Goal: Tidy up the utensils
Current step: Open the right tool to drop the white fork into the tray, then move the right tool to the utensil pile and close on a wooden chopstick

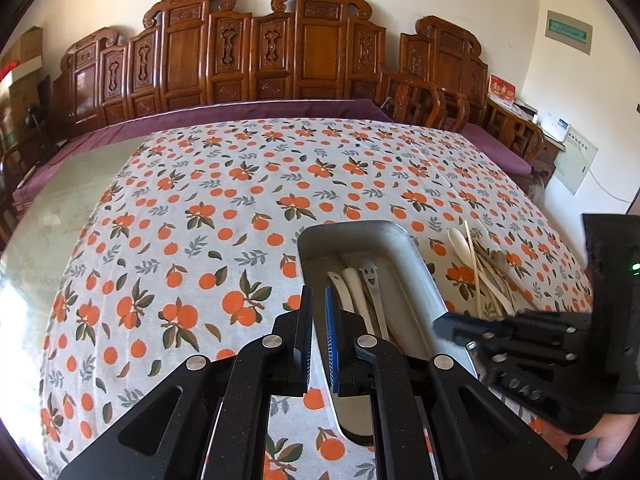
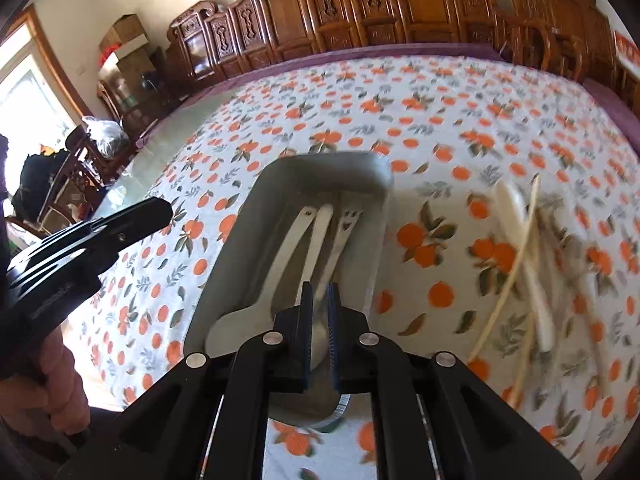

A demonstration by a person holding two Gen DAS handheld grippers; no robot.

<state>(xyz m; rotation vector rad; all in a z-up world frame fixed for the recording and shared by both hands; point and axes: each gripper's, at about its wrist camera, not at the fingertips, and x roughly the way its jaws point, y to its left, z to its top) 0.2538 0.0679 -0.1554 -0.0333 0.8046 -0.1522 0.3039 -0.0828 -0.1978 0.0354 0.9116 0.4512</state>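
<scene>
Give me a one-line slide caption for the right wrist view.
Right gripper hovers over a metal tray holding three utensils, loose chopsticks waiting on the orange-print cloth.

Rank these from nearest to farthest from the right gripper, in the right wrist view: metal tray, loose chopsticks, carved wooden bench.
1. Metal tray: directly under and ahead of the right gripper.
2. Loose chopsticks: on the cloth, to the right of the tray.
3. Carved wooden bench: behind the table, against the wall.

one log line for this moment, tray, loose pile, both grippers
tray: three utensils inside | pile: spoons and chopsticks on cloth right of tray | left gripper: empty | right gripper: over tray, empty
</scene>
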